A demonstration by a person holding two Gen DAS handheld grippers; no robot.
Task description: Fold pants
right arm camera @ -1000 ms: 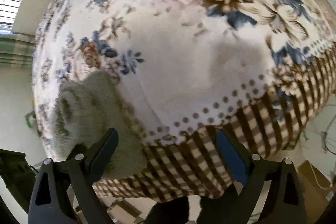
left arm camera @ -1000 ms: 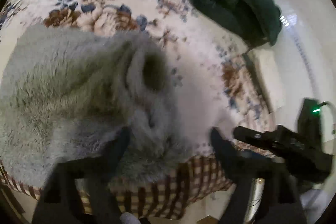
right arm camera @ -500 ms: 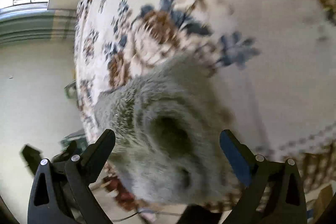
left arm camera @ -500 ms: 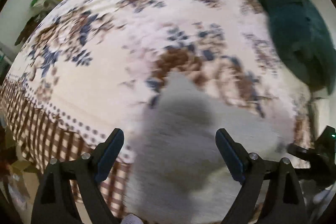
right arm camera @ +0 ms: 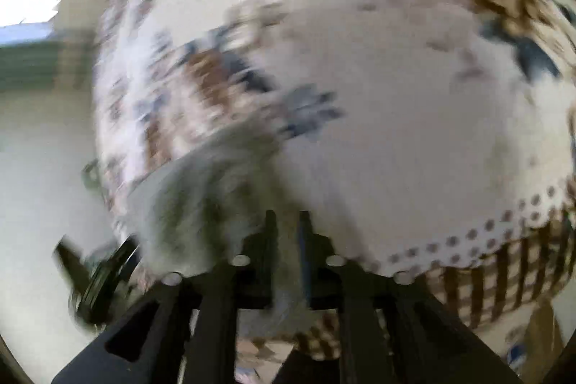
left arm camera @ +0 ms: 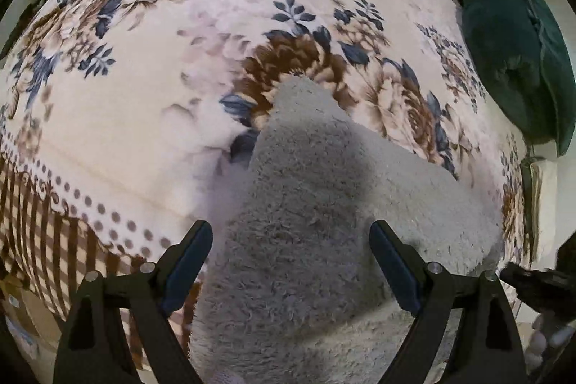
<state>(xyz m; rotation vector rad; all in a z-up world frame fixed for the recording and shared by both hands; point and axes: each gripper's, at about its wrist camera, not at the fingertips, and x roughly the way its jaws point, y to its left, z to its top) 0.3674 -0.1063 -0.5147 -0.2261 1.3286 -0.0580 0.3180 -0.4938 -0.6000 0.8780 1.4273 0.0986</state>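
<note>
Pants (left arm camera: 316,222): grey fleece on floral bed (left arm camera: 144,132), near edge | left tool (left arm camera: 289,261): open, straddling cloth, long axis running ahead | right tool (right arm camera: 288,225): nearly closed at cloth's edge, grip blurred.

A bed (left arm camera: 151,139) in a floral blanket carries grey fleecy pants (left arm camera: 324,222) and a dark green cushion (left arm camera: 518,60)

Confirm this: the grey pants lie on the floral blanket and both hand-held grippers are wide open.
Not both. The right wrist view shows the right hand-held gripper nearly shut. The left hand-held gripper is wide open over the grey pants, which do lie on the floral blanket.
</note>
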